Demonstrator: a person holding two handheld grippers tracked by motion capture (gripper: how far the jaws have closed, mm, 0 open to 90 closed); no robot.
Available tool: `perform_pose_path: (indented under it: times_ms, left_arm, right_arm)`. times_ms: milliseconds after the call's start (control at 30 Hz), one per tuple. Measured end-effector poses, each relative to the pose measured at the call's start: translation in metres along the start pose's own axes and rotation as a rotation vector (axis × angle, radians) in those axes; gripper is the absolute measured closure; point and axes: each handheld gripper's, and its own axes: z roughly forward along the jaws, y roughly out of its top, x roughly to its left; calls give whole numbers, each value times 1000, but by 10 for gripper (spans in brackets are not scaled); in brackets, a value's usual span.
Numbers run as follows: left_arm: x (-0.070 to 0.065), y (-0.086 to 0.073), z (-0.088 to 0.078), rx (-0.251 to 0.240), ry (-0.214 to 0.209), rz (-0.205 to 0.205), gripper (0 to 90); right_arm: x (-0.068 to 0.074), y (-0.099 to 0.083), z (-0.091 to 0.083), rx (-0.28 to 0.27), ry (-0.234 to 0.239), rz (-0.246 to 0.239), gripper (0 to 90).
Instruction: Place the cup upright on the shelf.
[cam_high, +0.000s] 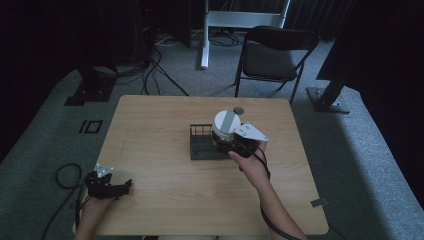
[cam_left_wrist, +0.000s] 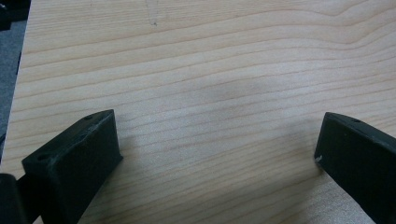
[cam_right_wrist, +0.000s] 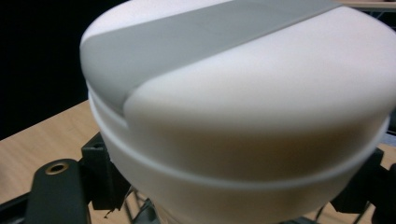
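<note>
Fingers of the right gripper (cam_high: 231, 142) clamp a white container (cam_high: 226, 126) with a grey stripe across its lid, holding it over the black wire rack (cam_high: 202, 145) at mid tabletop (cam_high: 160, 190). Setting it down well probably means keeping it level and lowering it squarely between the rack's walls before letting go. At the near-left tabletop edge, the left gripper (cam_high: 119, 188) rests with fingers (cam_left_wrist: 74, 158) spread wide, empty.

two black fingers (cam_left_wrist: 70, 161) of the left gripper (cam_left_wrist: 219, 154) spread wide apart, nothing between them, low over a pale wood-grain desk (cam_left_wrist: 210, 70); grey floor (cam_left_wrist: 9, 70) past its left edge.
</note>
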Motion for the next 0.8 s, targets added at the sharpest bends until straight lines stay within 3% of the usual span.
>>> perform_pose_path:
  times_ms: [200,233,267,333,467,700,800]
  left_arm:
    - [0,0,0,-2,0,-2,1]
    - [0,0,0,-2,0,-2,1]
    - [0,0,0,-1,0,-2,1]
    - [0,0,0,-2,0,-3,1]
    - [0,0,0,-1,0,-2,2]
    - [0,0,0,-1,0,-2,1]
    - [0,0,0,-2,0,-2,2]
  right_arm:
    - [-15,3,6,8,-102,11,182]
    - [-15,3,6,8,-102,11,182]
    - [-18,1,9,12,-144,-9,182]
    - [-20,0,10,14,-166,0,181]
    - [-31,-9,19,59,-243,21,181]
    - [-39,-16,31,117,-313,34,182]
    - [-40,-19,33,139,-320,48,181]
